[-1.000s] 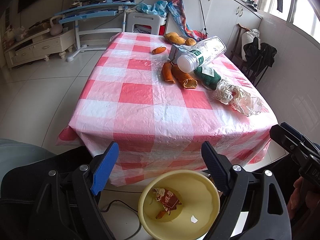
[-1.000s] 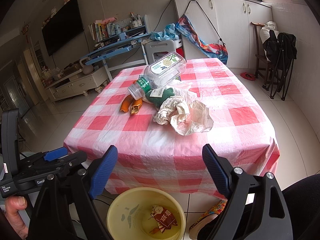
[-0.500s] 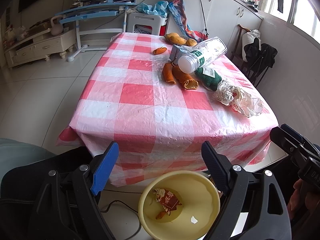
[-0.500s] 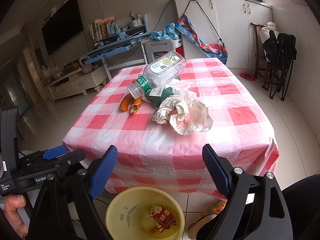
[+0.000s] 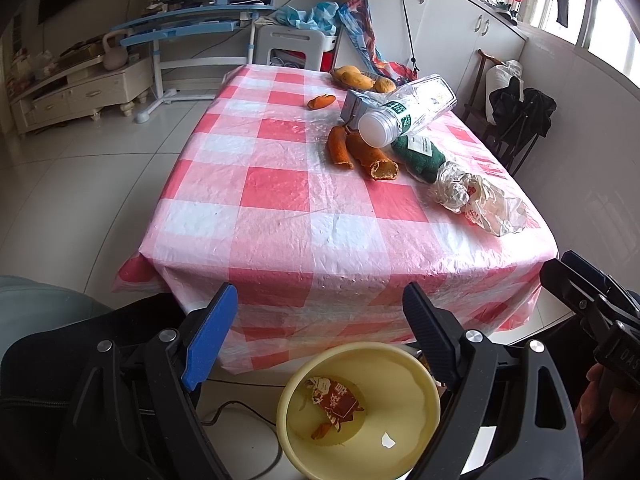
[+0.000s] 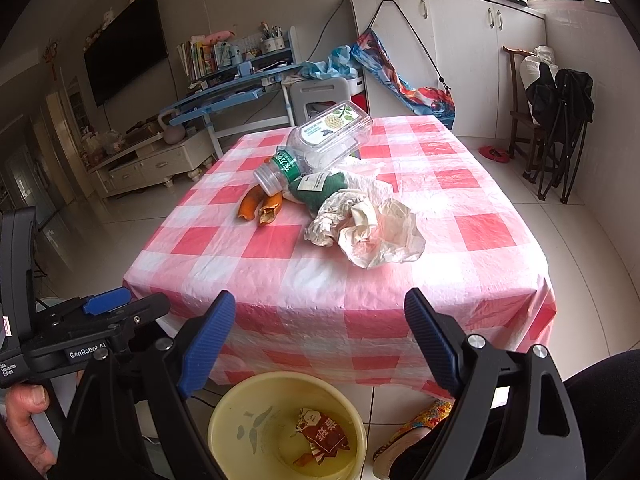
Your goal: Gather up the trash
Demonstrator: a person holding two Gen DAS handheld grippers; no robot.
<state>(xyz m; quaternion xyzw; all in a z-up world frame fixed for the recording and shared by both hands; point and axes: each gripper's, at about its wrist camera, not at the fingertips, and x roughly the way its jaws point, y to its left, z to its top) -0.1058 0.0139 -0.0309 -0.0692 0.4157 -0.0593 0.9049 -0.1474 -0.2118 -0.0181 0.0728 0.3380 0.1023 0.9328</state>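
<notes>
1. Both tools, left tool [image 5: 316, 330] and right tool [image 6: 320, 334], spread wide, pinching nothing, poised over the yellow bin [image 6: 224, 412] below the counter's [image 5: 280, 216] near edge.
2. Between pickups, judging by the wrapper [image 6: 322, 434] already binned.
3. Next: reaching to the crumpled plastic bag [image 6: 372, 228] near the counter's right edge; bottle [image 6: 320, 140] and peels [image 6: 260, 204] farther back.

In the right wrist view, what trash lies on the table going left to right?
Orange peels → plastic bottle → crumpled plastic bag.
</notes>
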